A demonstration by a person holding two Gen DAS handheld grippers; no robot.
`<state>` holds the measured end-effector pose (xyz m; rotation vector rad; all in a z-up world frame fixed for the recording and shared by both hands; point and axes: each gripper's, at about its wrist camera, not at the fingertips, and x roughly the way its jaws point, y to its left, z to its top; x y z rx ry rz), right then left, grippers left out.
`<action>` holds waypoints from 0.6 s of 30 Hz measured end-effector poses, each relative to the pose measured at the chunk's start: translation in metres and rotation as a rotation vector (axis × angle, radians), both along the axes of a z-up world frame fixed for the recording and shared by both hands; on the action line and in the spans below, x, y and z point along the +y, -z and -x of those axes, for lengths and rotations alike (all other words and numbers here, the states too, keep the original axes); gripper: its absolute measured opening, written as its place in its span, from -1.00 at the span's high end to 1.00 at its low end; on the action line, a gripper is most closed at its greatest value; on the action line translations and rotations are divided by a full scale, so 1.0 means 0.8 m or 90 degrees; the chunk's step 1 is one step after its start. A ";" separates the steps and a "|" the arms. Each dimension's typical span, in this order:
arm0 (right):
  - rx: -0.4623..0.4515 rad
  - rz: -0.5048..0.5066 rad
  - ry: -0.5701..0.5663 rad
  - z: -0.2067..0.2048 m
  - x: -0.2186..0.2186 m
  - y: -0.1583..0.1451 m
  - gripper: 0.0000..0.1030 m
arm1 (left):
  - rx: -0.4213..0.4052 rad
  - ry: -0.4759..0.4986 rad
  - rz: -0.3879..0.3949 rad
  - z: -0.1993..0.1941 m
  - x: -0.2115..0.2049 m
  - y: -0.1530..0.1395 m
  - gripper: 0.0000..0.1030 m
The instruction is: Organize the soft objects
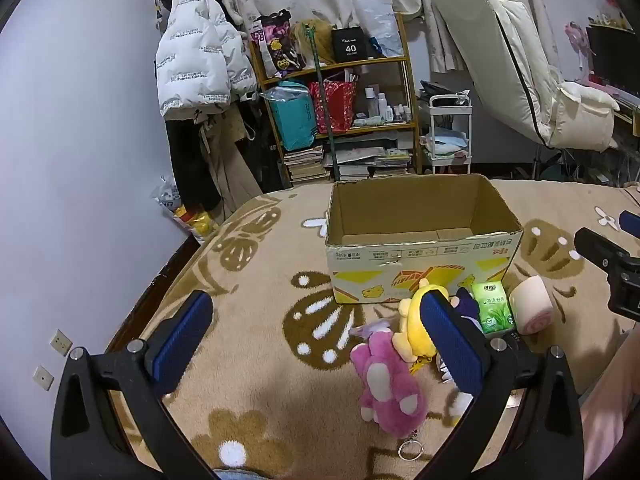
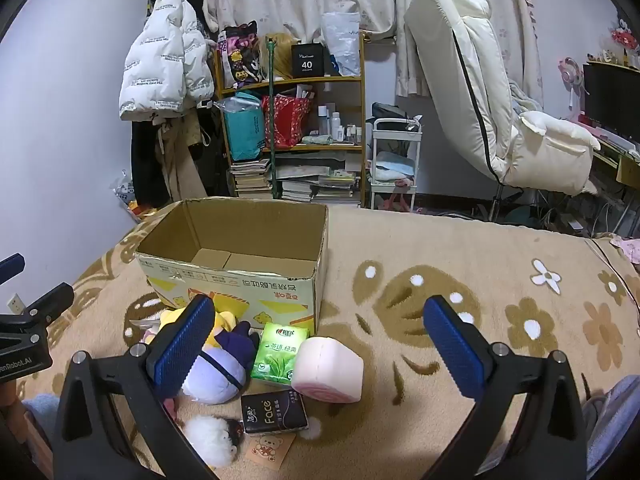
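An open, empty cardboard box [image 1: 420,240] stands on the patterned blanket; it also shows in the right wrist view [image 2: 240,276]. In front of it lie a pink plush [image 1: 390,388], a yellow plush [image 1: 416,320], a purple plush [image 2: 216,364], a green tissue pack [image 2: 280,354], a pink roll-shaped plush [image 2: 328,370], a black "Face" tissue pack [image 2: 274,412] and a white fluffy toy [image 2: 212,438]. My left gripper [image 1: 316,340] is open and empty, just left of the pink plush. My right gripper [image 2: 320,344] is open and empty above the green pack and pink roll.
The blanket [image 2: 460,264] covers a bed with its left edge by the wall [image 1: 80,160]. Beyond it stand a shelf [image 1: 340,112] of books and bags, a coat rack with a white jacket [image 1: 196,64], a small white cart [image 2: 394,160] and a cream chair [image 2: 500,100].
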<state>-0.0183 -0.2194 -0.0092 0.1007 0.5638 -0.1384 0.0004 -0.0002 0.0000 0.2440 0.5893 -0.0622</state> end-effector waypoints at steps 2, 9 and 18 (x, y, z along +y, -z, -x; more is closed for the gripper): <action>0.000 -0.002 0.000 0.000 0.000 0.000 -1.00 | -0.009 -0.001 -0.002 0.001 0.000 0.000 -0.99; 0.001 0.002 0.002 -0.001 0.000 0.000 -1.00 | -0.010 0.003 0.008 0.001 -0.001 -0.007 -0.99; -0.002 0.002 0.001 0.000 0.001 -0.002 -1.00 | -0.018 -0.015 0.014 0.002 0.005 -0.003 -0.99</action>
